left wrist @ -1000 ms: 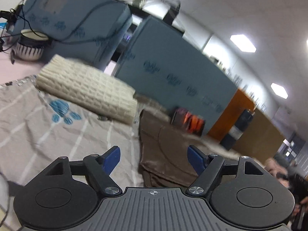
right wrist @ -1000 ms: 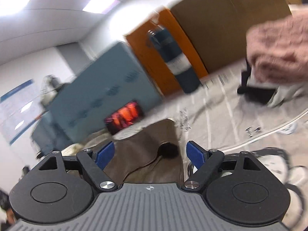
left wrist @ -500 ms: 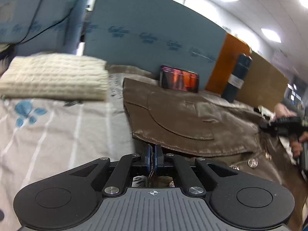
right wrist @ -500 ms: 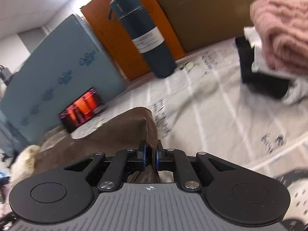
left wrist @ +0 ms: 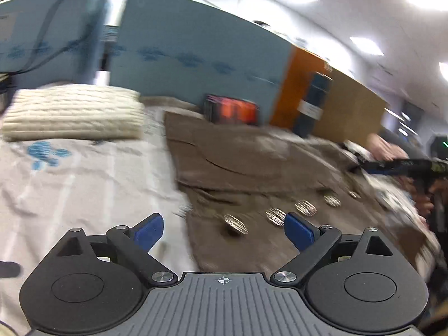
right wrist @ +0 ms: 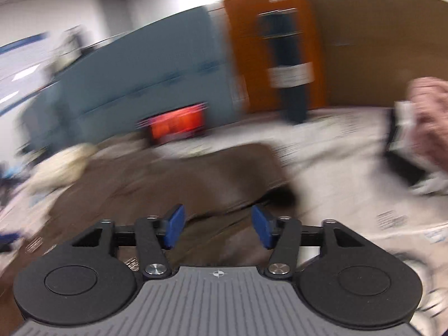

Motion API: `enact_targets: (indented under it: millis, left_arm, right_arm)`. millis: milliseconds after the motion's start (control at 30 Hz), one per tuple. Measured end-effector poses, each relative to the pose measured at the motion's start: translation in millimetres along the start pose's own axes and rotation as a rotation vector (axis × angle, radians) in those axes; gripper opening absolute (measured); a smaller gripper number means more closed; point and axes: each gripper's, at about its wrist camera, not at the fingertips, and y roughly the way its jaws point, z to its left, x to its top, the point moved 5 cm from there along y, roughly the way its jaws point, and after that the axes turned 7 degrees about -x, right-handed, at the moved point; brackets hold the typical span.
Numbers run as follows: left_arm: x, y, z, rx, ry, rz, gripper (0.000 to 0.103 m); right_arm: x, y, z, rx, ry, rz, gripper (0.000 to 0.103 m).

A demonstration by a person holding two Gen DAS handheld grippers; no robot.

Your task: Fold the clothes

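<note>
My left gripper [left wrist: 222,231] is released, holding nothing, above the brown coat [left wrist: 252,168], which lies spread on the sheet [left wrist: 84,179] with its buttons [left wrist: 305,207] toward two o'clock. My right gripper [right wrist: 218,225] is released too, the coat [right wrist: 173,179] at twelve o'clock.

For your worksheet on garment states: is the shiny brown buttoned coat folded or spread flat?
Partly folded: the shiny brown buttoned coat has one panel doubled over, with its edge above the buttons.
</note>
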Motion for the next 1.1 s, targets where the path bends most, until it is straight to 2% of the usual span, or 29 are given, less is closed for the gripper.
enact_targets:
  millis: [167,200,233,300,400,467,533,600,700,800,833,900,933,1000,1100]
  left_arm:
    - [-5.2,1.2,-17.3,-0.07,0.086,0.018,0.092]
    - [-6.0,2.6,-17.5,-0.08,0.092,0.02,0.079]
    - [-6.8,4.6,-18.3,-0.079,0.105,0.023,0.05]
    - [-8.7,8.9,-21.7,-0.027,0.161,0.031,0.016]
    - [-11.1,8.2,-28.0,0.025,0.211,0.007,0.0]
    - [-5.8,4.6,-33.7,0.06,0.234,-0.039,0.0]
    - [2.5,0.2,-38.4,0.088,0.255,-0.093,0.0]
    - [14.8,-2.5,-41.5,0.113,0.275,-0.145,0.0]
    - [27.0,0.0,-37.9,0.108,0.257,-0.134,0.0]
    - [23.4,-0.7,-23.4,0.125,0.195,-0.1,0.01]
    - [21.1,-1.5,-18.1,0.133,0.174,-0.091,0.017]
    - [16.1,-2.4,-7.7,0.144,0.128,-0.069,0.06]
    - [12.7,-1.7,-3.0,0.135,0.1,-0.051,0.067]
    - [6.3,0.7,4.9,0.111,0.05,-0.014,0.067]
    - [-0.1,10.1,4.4,0.036,0.053,0.049,0.067]
  right_arm:
    - [-32.8,6.7,34.4,0.23,-0.038,0.121,0.067]
    - [-35.5,7.2,37.8,0.27,-0.031,0.131,0.076]
    - [-36.9,8.0,39.9,0.287,-0.029,0.135,0.082]
    - [-35.9,10.4,43.5,0.271,-0.041,0.136,0.082]
    - [-38.0,11.2,44.6,0.234,-0.054,0.147,0.078]
    - [-42.7,9.4,45.3,0.223,-0.082,0.136,0.073]
    - [-47.5,7.8,47.3,0.198,-0.117,0.132,0.06]
    - [-51.6,3.6,44.4,0.178,-0.124,0.125,0.058]
    - [-54.8,0.1,41.6,0.164,-0.133,0.116,0.058]
    - [-56.8,-2.3,39.4,0.156,-0.142,0.107,0.063]
    - [-57.5,-3.1,38.7,0.154,-0.145,0.104,0.064]
    - [-58.9,-4.6,37.3,0.149,-0.151,0.098,0.067]
    - [-59.3,-5.1,36.9,0.147,-0.154,0.096,0.068]
    - [-57.1,-2.2,40.6,0.155,-0.157,0.1,0.069]
    - [-55.6,1.3,46.3,0.165,-0.159,0.103,0.069]
